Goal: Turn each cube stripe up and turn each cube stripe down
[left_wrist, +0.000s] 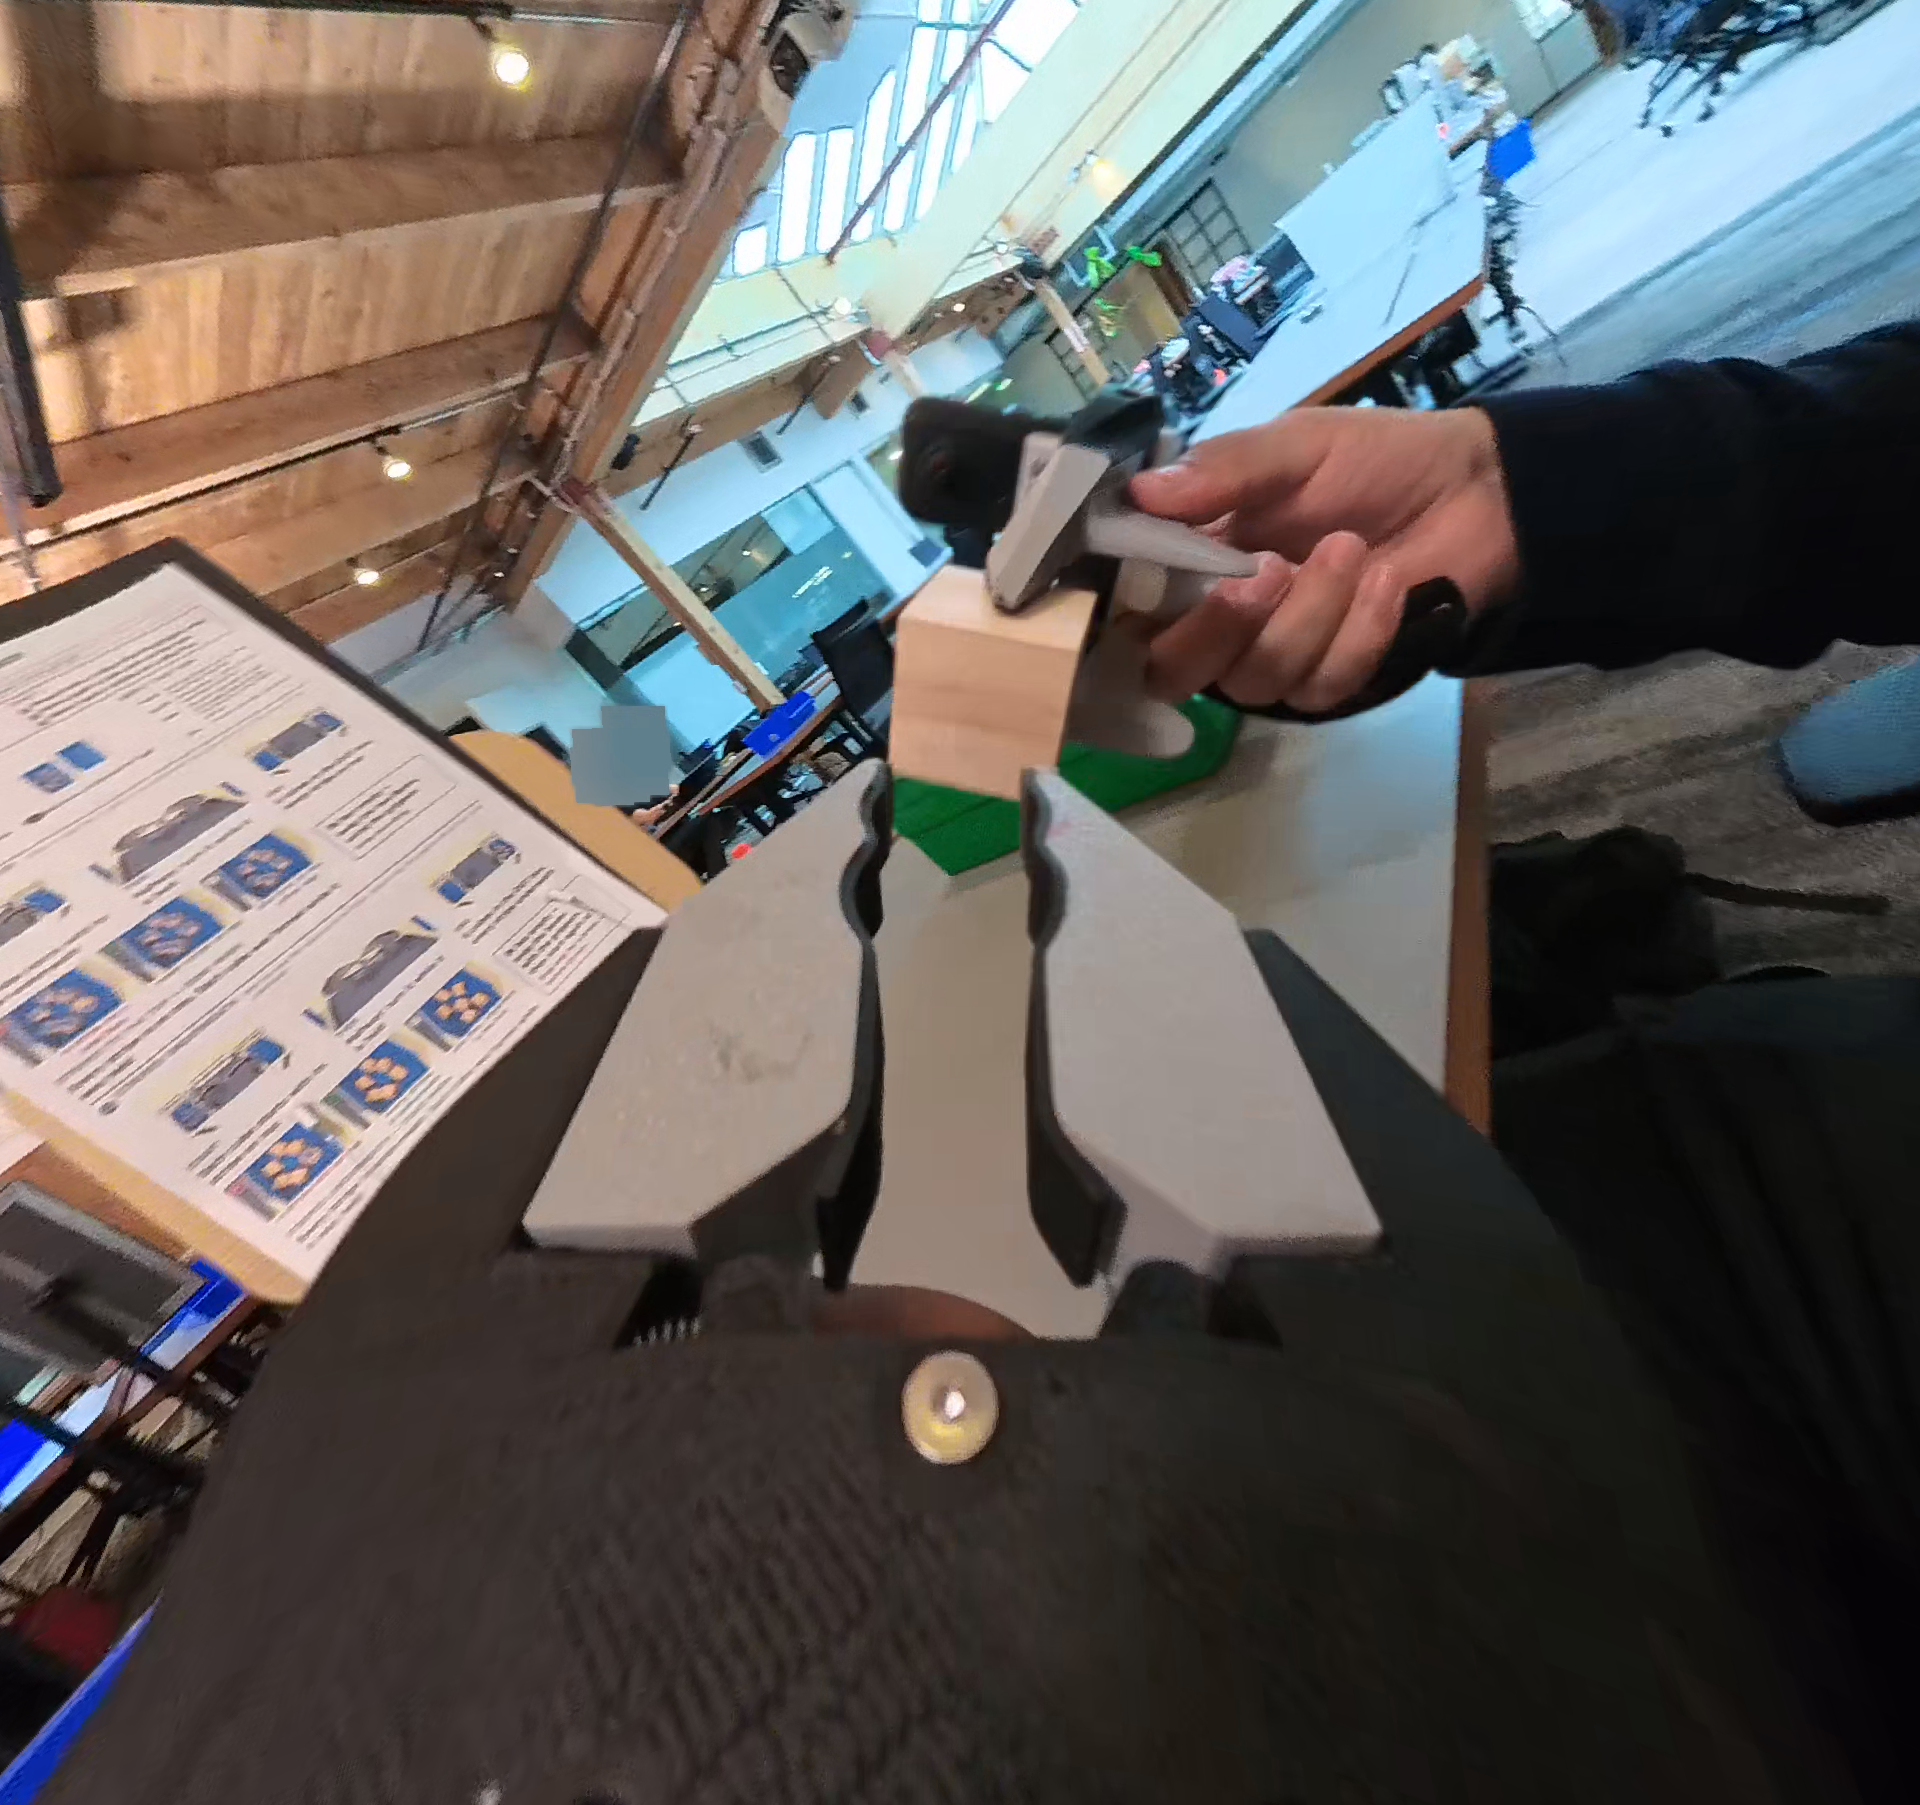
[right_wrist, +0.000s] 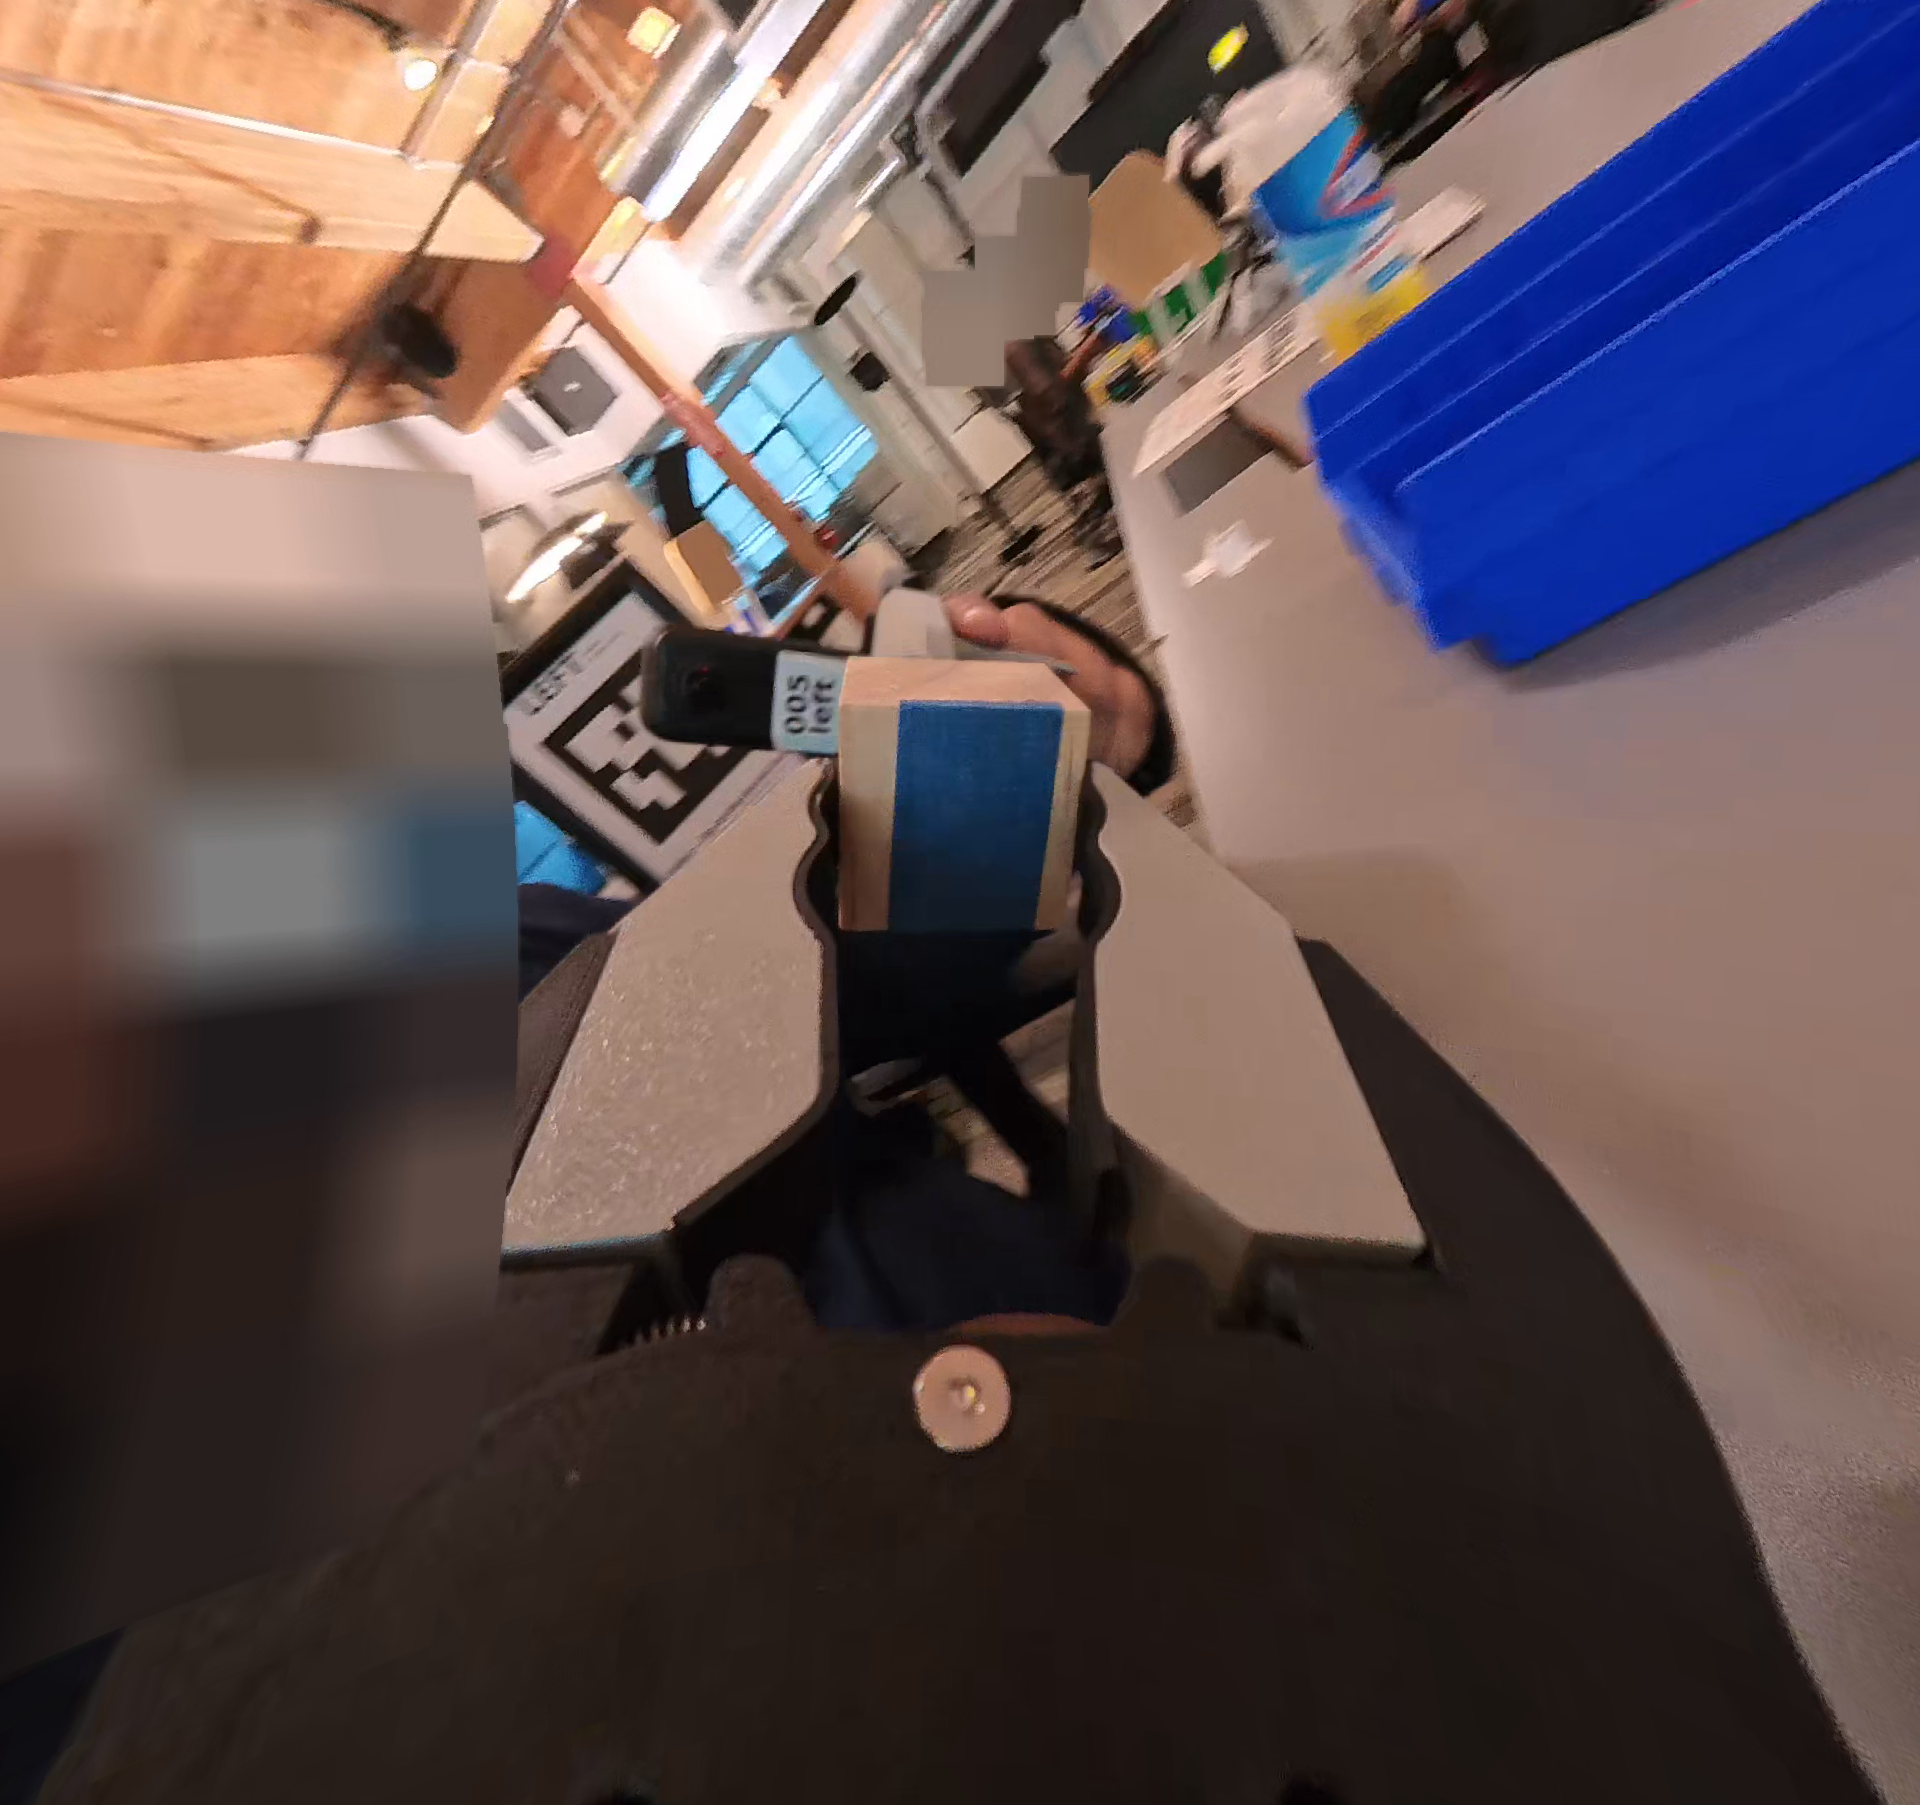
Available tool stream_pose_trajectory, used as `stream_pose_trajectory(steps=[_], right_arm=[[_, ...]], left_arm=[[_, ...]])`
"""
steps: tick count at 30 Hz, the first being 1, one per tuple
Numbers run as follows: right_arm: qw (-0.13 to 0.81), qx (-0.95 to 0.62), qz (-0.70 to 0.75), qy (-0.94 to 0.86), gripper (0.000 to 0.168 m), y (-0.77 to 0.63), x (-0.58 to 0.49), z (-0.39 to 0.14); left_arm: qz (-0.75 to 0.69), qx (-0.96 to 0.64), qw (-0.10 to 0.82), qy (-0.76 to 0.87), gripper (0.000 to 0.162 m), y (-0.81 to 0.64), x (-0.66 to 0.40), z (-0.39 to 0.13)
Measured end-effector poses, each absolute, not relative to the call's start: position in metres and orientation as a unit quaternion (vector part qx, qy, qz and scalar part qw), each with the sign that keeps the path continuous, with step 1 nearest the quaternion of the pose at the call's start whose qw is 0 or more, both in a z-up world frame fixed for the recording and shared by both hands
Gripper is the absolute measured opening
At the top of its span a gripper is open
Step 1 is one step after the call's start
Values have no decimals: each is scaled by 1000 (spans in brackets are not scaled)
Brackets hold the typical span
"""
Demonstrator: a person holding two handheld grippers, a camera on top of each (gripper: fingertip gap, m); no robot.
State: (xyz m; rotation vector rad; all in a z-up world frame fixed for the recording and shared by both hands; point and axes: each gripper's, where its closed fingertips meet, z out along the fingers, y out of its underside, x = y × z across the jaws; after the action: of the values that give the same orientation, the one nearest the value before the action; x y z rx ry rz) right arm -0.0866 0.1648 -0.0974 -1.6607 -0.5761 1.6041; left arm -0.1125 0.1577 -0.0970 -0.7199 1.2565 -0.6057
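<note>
My right gripper [right_wrist: 961,820] is shut on a wooden cube [right_wrist: 961,810] and holds it in the air. The cube's blue stripe faces the right wrist camera. In the left wrist view the same cube [left_wrist: 982,690] shows plain wood sides, held above a green mat [left_wrist: 951,825] by the right gripper [left_wrist: 1070,612] in a person's hand [left_wrist: 1340,550]. My left gripper [left_wrist: 956,805] is open and empty, just short of the cube and pointing at it. In the right wrist view its camera body [right_wrist: 727,706] shows behind the cube.
A clipboard with a printed picture sheet [left_wrist: 260,872] stands at the left. The grey table [left_wrist: 1320,882] has a wooden edge at the right. Stacked blue bins [right_wrist: 1662,353] sit on the table. A black-and-white marker board [right_wrist: 623,768] lies behind the cube.
</note>
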Motion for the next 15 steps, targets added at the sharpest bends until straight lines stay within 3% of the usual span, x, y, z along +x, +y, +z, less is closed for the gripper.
stream_pose_trajectory(steps=[5, 9, 15], right_arm=[[516, -701, 470, -146, 42, 206, 11, -85], [611, -742, 269, -53, 42, 226, 121, -84], [554, -830, -49, 44, 42, 237, 255, -143]], left_arm=[[-248, -388, 715, 526, 0, 193, -125, -93], [-222, -459, 692, 512, 0, 221, -132, -102], [-216, -519, 659, 500, 0, 244, -134, -121]])
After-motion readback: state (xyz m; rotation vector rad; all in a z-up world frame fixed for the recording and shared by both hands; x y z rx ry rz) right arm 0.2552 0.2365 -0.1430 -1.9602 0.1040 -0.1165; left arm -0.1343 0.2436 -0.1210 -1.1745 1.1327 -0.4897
